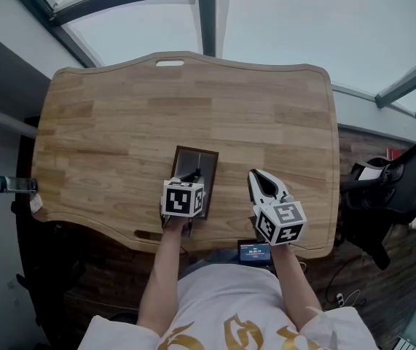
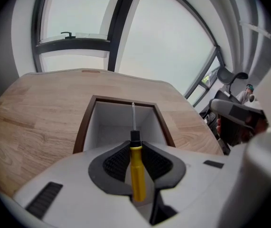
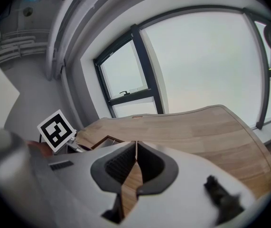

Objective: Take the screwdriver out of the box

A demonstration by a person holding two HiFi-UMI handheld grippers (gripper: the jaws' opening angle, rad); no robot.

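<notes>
The left gripper point(image 2: 134, 146), fingers point(image 2: 116, 160) clamped on the yellow-handled screwdriver point(image 2: 137, 177), must next lift it clear of the brown-rimmed white box point(image 2: 84, 122); the right gripper point(image 3: 135, 151) is closed and empty.

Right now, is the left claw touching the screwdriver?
Touching. The left gripper view shows the left claw clamped on both sides of the screwdriver, at its yellow handle.

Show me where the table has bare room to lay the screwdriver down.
Bare wood: left of the box to the table's left edge, the whole far half beyond the box, and right of the right gripper. Crowded only near the front edge, around box and left gripper.
</notes>
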